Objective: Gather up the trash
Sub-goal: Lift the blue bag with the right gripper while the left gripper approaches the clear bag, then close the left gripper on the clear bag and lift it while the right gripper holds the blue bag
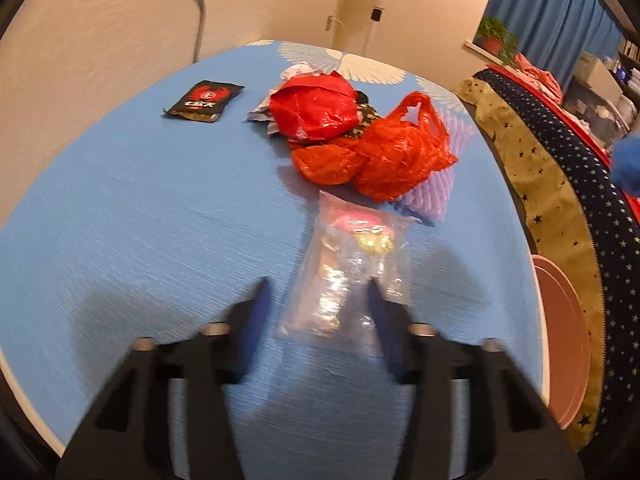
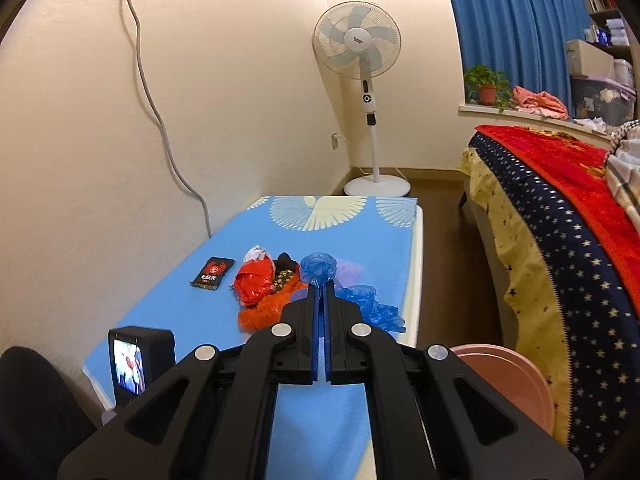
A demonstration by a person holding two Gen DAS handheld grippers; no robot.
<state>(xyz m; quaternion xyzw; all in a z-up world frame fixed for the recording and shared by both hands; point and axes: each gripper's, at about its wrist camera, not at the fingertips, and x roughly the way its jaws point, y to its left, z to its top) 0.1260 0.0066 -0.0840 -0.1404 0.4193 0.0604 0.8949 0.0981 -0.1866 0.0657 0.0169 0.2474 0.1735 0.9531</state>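
A clear plastic bag [image 1: 352, 272] of small wrappers lies on the blue tablecloth [image 1: 140, 220]. My left gripper [image 1: 316, 294] hovers over its near end, open; the bag lies between the fingers, the right finger overlaps its edge and the left one stands apart from it. Beyond lie a red plastic bag [image 1: 316, 108], a crumpled orange-red bag [image 1: 392, 156], a purple ribbed wrap [image 1: 432, 196] and a black snack packet [image 1: 204, 100]. My right gripper [image 2: 321, 284] is shut on a blue plastic bag [image 2: 318, 268], held above the table with its tail hanging to the right.
A pink basin [image 2: 508, 376] sits low between the table's right edge and a bed with a star-patterned cover [image 2: 560, 260]. A standing fan [image 2: 358, 52] is in the far corner. A small black device with a lit screen [image 2: 132, 364] shows at the table's near left.
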